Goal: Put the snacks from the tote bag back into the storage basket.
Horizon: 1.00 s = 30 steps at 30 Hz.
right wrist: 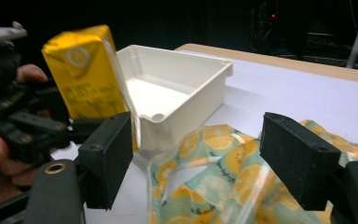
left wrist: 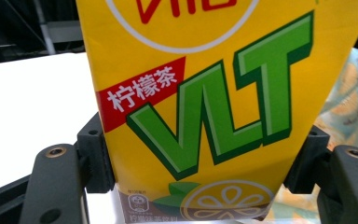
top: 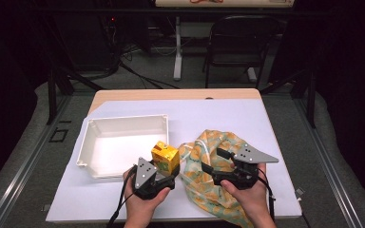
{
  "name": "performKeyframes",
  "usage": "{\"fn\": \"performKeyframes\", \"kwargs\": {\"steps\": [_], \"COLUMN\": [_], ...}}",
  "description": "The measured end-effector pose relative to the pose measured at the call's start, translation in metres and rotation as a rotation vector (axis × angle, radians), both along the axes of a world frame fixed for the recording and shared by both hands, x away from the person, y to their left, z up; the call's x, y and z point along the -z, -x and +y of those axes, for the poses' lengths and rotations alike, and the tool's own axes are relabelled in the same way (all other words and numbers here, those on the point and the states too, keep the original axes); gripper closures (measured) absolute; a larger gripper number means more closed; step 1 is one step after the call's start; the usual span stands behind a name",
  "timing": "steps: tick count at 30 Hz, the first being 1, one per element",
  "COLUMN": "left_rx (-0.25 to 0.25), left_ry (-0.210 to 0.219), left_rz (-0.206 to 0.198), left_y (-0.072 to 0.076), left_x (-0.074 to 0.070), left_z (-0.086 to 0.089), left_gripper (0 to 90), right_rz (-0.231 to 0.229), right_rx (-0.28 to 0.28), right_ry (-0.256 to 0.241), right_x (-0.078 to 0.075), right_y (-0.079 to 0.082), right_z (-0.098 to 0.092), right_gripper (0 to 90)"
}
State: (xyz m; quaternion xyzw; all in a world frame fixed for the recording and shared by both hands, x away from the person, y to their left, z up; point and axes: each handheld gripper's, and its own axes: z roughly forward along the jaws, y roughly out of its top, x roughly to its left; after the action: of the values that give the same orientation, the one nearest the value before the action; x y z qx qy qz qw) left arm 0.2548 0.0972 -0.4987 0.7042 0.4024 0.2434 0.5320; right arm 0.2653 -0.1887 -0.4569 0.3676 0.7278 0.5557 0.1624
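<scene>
The yellow lemon-tea carton (top: 165,158) is held just left of centre in the high view, lifted beside the near right corner of the white plastic bin (top: 91,124) and next to the lemon-print bag (top: 204,142). The left gripper (top: 167,175) is clamped on the carton's lower part; in the left gripper view both pads are seen pressed against its sides low on the printed face (left wrist: 200,107). Because the grip sits low and the carton (right wrist: 86,74) is tilted in the right gripper view, it could be tipped or twisted out of the pads if it were swung quickly, or its edge could be caught on the bin's rim (right wrist: 186,100) if it were carried across too low. The right gripper (top: 215,160) is held over the bag, its jaws spread apart with nothing between them; loose bag material (right wrist: 223,177) beneath could be snagged. Both hands are kept at the lower edge of the frame, over the white surface (top: 218,111), with wrists roughly level.
</scene>
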Motion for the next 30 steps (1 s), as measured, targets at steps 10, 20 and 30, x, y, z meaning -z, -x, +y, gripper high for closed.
{"fn": "performKeyframes", "kwargs": {"steps": [10,20,30], "left_rx": [-0.077,-0.16,-0.254], "left_ry": [0.016,0.068,0.074], "left_rz": [-0.004,-0.013,0.003], "left_y": [-0.007,-0.014,-0.02], "left_x": [-0.001,-0.002,0.011], "left_z": [0.022,0.047,0.06], "left_gripper": [29.4,29.3,29.2], "right_rz": [0.006,0.018,0.048], "right_rx": [0.055,0.137,0.171], "right_ry": [0.027,0.017,0.055], "right_x": [0.01,0.017,0.035], "right_y": [-0.003,-0.003,0.006], "right_z": [-0.018,-0.045,-0.066], "right_gripper": [22.1,17.0,17.0]}}
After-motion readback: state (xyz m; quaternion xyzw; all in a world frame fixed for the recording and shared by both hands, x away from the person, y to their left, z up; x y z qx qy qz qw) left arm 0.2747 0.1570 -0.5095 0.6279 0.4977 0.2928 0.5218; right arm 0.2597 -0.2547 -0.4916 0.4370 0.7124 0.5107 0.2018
